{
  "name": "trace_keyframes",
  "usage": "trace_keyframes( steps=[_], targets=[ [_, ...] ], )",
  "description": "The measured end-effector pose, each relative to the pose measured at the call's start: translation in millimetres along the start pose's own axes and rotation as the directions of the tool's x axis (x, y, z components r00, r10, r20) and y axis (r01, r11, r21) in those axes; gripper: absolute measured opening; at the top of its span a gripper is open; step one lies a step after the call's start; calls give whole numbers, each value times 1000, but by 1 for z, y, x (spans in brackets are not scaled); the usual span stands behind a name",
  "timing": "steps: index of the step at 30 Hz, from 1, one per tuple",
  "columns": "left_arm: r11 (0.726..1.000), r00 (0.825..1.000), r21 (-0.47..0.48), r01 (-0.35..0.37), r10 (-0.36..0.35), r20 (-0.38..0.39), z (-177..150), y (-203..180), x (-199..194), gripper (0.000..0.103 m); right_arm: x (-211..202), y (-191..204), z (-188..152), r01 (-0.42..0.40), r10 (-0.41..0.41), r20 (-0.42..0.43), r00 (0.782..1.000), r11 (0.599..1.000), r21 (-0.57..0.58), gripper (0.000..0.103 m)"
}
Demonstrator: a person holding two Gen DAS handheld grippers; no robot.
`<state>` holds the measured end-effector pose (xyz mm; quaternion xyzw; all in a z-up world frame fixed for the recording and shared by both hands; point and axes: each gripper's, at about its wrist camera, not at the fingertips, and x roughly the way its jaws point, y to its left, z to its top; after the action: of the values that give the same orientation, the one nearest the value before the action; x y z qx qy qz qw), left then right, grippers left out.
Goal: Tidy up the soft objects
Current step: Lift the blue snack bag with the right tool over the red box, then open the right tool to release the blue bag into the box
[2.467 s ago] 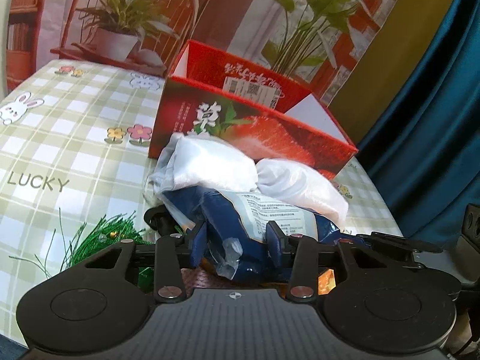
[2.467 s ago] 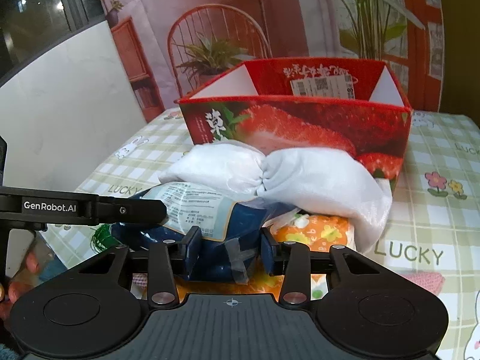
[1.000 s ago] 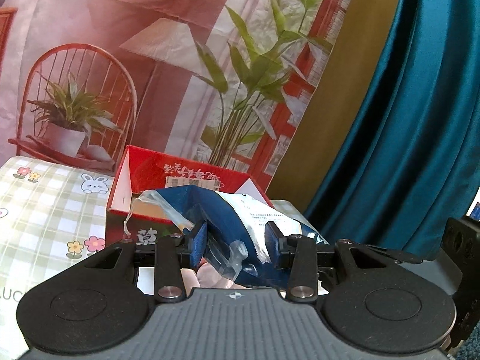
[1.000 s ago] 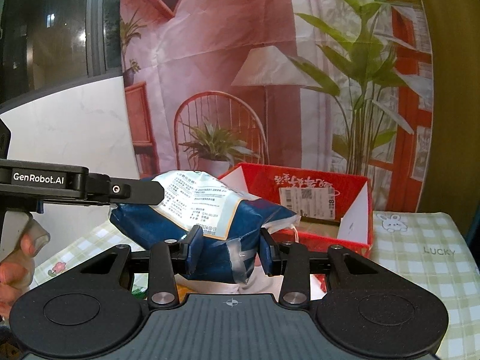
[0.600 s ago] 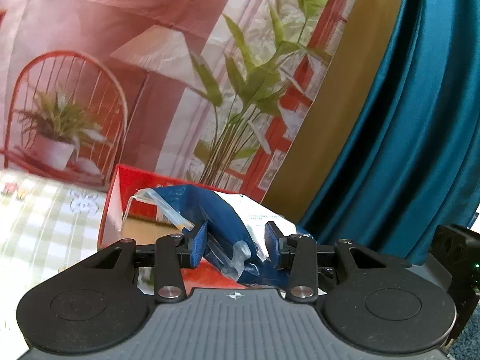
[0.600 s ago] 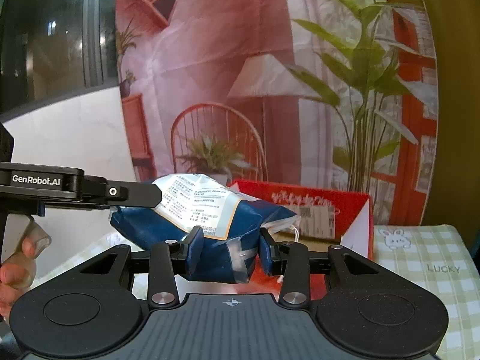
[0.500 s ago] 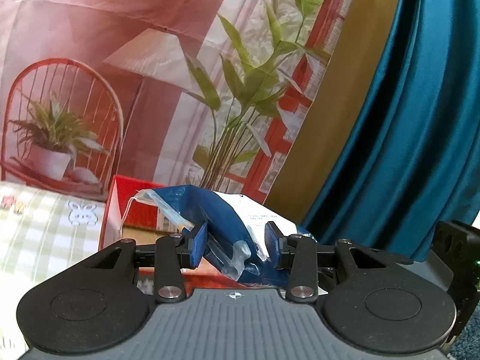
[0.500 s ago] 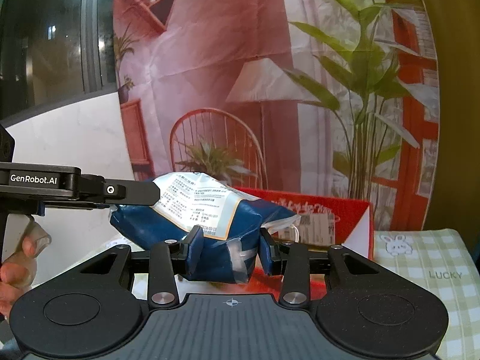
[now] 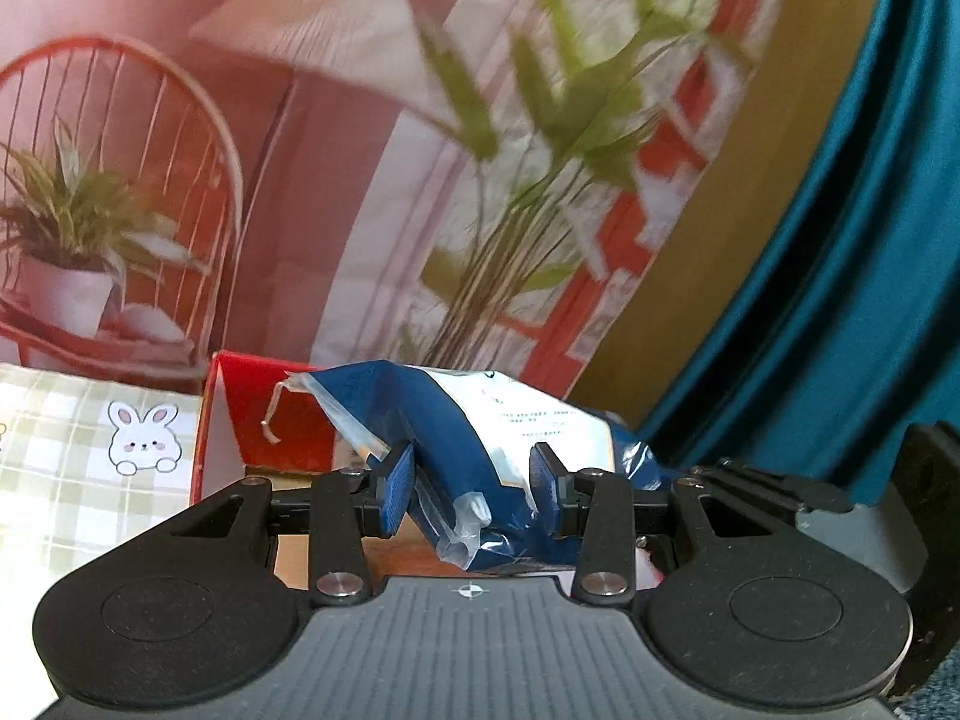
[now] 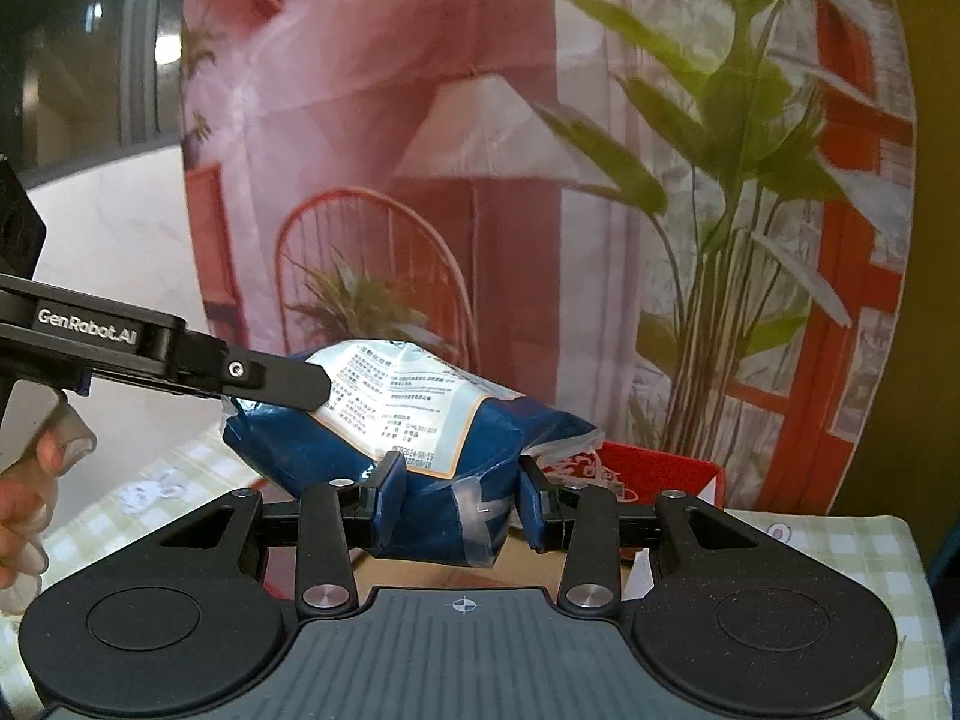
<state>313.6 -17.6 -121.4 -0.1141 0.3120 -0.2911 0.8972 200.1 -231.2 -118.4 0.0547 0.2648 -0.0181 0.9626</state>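
Left gripper [image 9: 473, 483] is clamped on one end of the soft blue plastic package with a white printed label [image 9: 480, 438], its blue pads pressed into the crumpled film on either side. Compared with the views a couple of seconds back, when this package lay on the heap of white bundles in front of the box, it has been lifted clear and carried forward; it now hangs in the air just above the near wall of the red strawberry-printed cardboard box [image 9: 240, 414], which stands on the green checked tabletop with rabbit motifs [image 9: 72, 456]. Right gripper [image 10: 459, 501] is likewise closed on the package's other end, so the load is shared between both hands, with a person's hand [image 10: 24, 498] visible at the left edge of that view. Judgement: transfer is well advanced; the package appears positioned for lowering into the box, and release has not yet taken place.
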Motion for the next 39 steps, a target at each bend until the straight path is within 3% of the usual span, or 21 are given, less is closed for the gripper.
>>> trace_keyframes(
  steps=[8, 15, 23, 28, 30, 37, 39],
  targets=[
    [992, 995, -116, -40, 28, -99, 9, 40, 48, 43, 58, -10, -2, 19, -18, -114, 993, 1000, 11, 36],
    [994, 980, -42, -105, 96, -176, 4, 43, 68, 43, 90, -16, -9, 2, 12, -226, 974, 998, 59, 36],
    [987, 964, 47, -152, 159, -211, -2, 41, 69, 44, 106, -18, -14, -46, 76, -334, 939, 994, 97, 38],
    [976, 955, 110, -187, 207, -213, -3, 31, 62, 56, 108, -10, -19, -39, 66, -387, 920, 996, 76, 47],
    [972, 953, 126, -200, 222, -206, -2, 27, 57, 61, 104, -6, -20, -31, 52, -392, 919, 998, 60, 57],
    [963, 956, 145, -225, 247, -157, -3, 9, 30, 69, 71, 1, -12, 7, 0, -336, 942, 1000, 19, 62],
    [961, 957, 148, -233, 254, -143, -5, 3, 19, 71, 59, 4, -10, 18, -15, -310, 951, 1000, 6, 68]
  ],
)
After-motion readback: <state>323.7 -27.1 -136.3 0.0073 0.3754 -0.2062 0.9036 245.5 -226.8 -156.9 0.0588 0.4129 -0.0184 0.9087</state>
